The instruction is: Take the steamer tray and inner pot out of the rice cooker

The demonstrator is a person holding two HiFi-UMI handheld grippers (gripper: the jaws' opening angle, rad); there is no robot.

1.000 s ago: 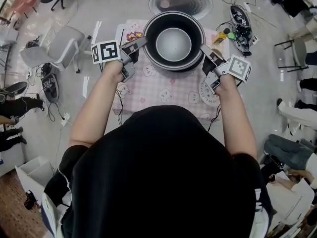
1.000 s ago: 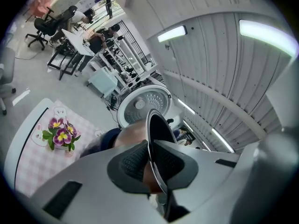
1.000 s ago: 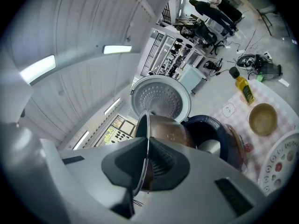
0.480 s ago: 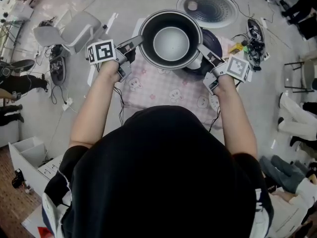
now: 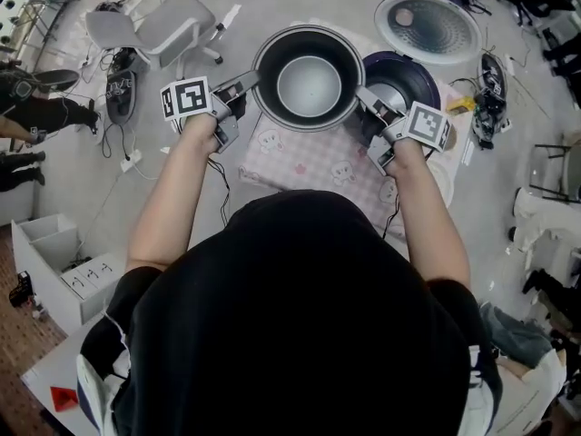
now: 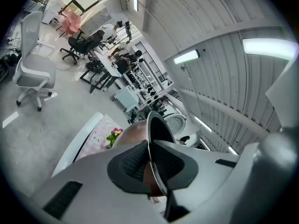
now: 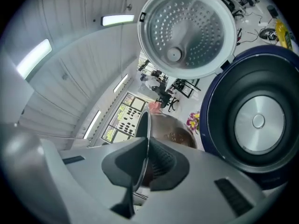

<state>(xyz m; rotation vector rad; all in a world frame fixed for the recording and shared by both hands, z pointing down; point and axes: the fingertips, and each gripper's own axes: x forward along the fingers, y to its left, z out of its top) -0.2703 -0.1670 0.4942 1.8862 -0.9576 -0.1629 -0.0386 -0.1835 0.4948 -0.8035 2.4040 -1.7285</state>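
Note:
The dark inner pot [image 5: 309,75] with a silvery bottom hangs over the far left part of the pink checked cloth [image 5: 309,157]. My left gripper [image 5: 257,78] is shut on its left rim and my right gripper [image 5: 359,94] on its right rim. The left gripper view shows the thin pot rim [image 6: 156,125] pinched between the pads [image 6: 135,162]. In the right gripper view the rim [image 7: 142,125] is clamped the same way. The dark blue rice cooker [image 5: 404,78] stands to the pot's right, hollow, its lid [image 5: 427,27] open. A white round piece [image 5: 442,182], perhaps the steamer tray, lies by my right forearm.
A white office chair [image 5: 159,25] stands on the floor at far left. A white box [image 5: 54,262] sits at lower left. Cables and gadgets [image 5: 490,98] lie right of the cooker. The cooker's heating plate [image 7: 259,120] shows bare.
Both grippers have carried the inner pot leftward, off the cooker. The cooker's hollow body now shows beside the pot at the right.

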